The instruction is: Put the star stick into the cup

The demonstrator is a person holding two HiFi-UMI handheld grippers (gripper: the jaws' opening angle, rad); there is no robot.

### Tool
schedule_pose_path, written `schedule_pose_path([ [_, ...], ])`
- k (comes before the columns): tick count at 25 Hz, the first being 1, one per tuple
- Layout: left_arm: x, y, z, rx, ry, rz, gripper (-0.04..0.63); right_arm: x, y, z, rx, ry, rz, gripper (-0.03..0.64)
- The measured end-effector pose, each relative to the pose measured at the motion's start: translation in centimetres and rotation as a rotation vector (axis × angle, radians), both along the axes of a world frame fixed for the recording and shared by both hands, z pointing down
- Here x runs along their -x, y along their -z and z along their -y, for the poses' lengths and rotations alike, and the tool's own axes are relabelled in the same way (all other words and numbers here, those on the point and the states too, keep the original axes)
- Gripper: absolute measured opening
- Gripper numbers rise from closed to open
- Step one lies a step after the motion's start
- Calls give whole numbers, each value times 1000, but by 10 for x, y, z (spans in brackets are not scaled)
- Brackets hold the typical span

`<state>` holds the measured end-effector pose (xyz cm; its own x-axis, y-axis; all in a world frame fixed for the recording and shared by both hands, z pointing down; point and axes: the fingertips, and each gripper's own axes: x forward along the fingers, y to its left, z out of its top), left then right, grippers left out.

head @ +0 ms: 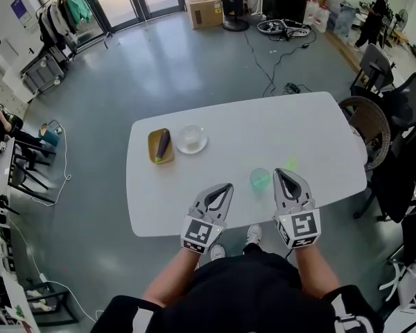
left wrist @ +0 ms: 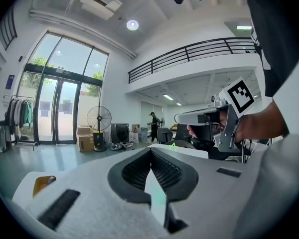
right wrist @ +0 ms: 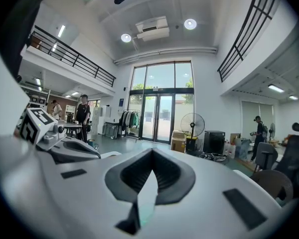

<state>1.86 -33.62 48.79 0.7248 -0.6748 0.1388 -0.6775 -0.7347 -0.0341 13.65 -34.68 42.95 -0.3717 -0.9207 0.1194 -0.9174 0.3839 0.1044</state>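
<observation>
Fingers (left wrist: 134, 171) of the left gripper (head: 228, 185) and the right gripper (head: 276, 171) are clenched on nothing, low over the tabletop (head: 319, 127). Between their tips stands the green cup (head: 260, 179). The star stick (head: 291, 164) lies flat just right of it, pale and faint. It looks light, thin and probably stiff, and awkward to pinch off the surface; the star's edge seems the best hold. Farther left sit a plate (head: 153, 151) and a bowl (head: 202, 144). No print is legible, only square markers on the grippers.
</observation>
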Motion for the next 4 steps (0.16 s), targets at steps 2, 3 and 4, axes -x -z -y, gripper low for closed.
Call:
schedule_pose_path([
  [2,0,-1,0,0,2,-3,11,0,-1,0,-2,1,-2,3],
  [3,0,-1,1,1,4,-4,11,1,-2,0,-2,1,-2,3],
  [4,0,-2,1,1,5,-5,11,1,-3,1,-3,1,-1,3],
])
